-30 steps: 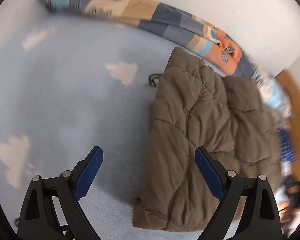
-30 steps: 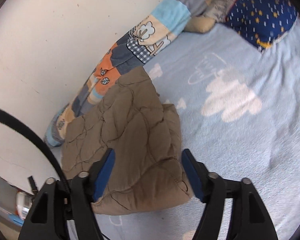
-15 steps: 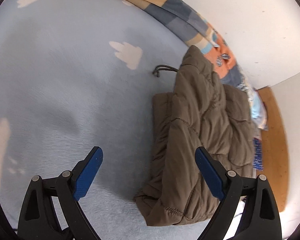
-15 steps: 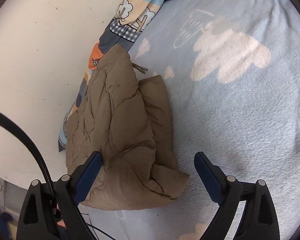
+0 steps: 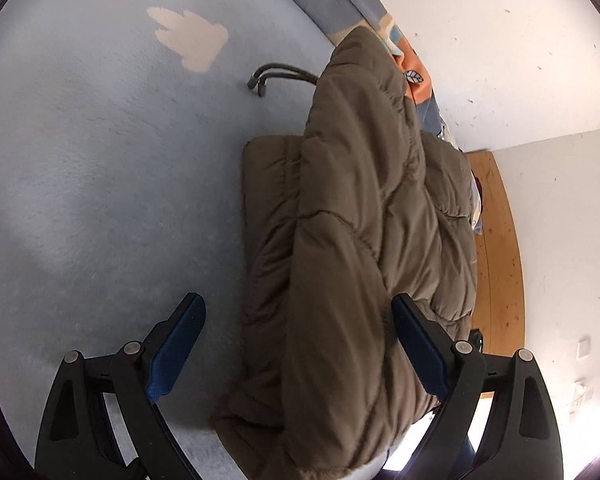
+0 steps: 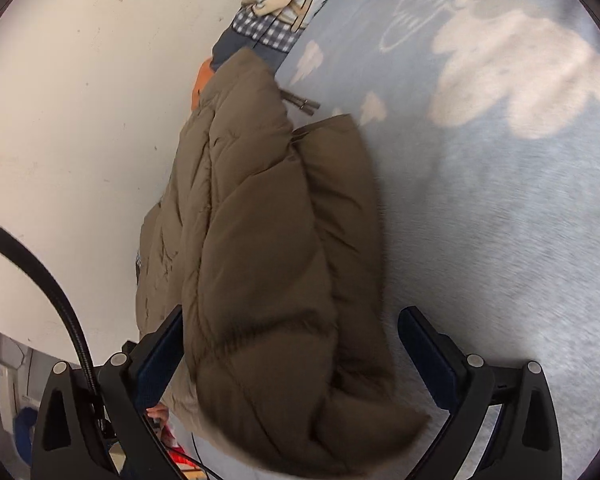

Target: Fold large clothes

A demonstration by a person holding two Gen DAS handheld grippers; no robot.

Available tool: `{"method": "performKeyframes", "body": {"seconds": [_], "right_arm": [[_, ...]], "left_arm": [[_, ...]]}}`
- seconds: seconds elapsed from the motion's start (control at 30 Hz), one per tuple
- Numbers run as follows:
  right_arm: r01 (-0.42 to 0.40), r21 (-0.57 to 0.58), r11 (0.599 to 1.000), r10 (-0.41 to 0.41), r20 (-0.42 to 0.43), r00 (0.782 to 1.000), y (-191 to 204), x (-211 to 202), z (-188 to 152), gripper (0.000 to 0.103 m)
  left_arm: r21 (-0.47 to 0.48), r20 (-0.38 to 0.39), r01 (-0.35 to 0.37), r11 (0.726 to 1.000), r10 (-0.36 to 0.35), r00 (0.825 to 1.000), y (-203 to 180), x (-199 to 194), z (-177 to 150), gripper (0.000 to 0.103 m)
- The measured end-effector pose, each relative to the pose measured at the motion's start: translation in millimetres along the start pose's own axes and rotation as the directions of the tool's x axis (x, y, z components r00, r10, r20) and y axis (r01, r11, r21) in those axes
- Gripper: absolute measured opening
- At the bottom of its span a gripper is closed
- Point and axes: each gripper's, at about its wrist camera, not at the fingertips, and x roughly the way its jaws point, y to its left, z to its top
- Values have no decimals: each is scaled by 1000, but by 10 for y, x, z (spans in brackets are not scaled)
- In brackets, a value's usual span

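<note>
A brown quilted jacket (image 5: 352,240) lies folded in a thick bundle on the light blue cloud-patterned blanket (image 5: 100,168), close to the wall. Its dark drawstring (image 5: 276,74) trails out at the far end. My left gripper (image 5: 298,312) is open just above the near end of the bundle, and the jacket fills most of the gap without being pinched. In the right wrist view the same jacket (image 6: 268,248) sits between the jaws of my right gripper (image 6: 292,316). Those jaws are opening wide, and its left finger (image 6: 160,348) is at the jacket's edge.
A patchwork quilt (image 6: 284,4) runs along the white wall (image 5: 500,40) behind the jacket. Past the bed's edge there is wooden floor (image 5: 500,240). A black cable (image 6: 60,300) arcs across the left of the right wrist view. Blue blanket (image 6: 500,220) spreads away from the wall.
Both grippers have come down and closer to the jacket, which now lies between each pair of jaws. The right jaws have spread wider. The left jaws keep the same width.
</note>
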Motion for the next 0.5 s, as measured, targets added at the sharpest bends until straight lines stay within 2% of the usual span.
{"method": "performKeyframes", "body": {"seconds": [0.27, 0.4, 0.5], "right_arm": [[-2, -30, 1000, 1, -36, 999, 4, 172, 113, 103], [-6, -38, 999, 3, -76, 997, 29, 219, 211, 103], [18, -70, 997, -22, -68, 997, 29, 81, 234, 103]], "left_arm": [[36, -10, 26, 999, -26, 1000, 45, 160, 143, 95], [40, -20, 58, 997, -58, 998, 88, 108, 187, 95], [49, -13, 55, 997, -54, 998, 108, 14, 235, 95]]}}
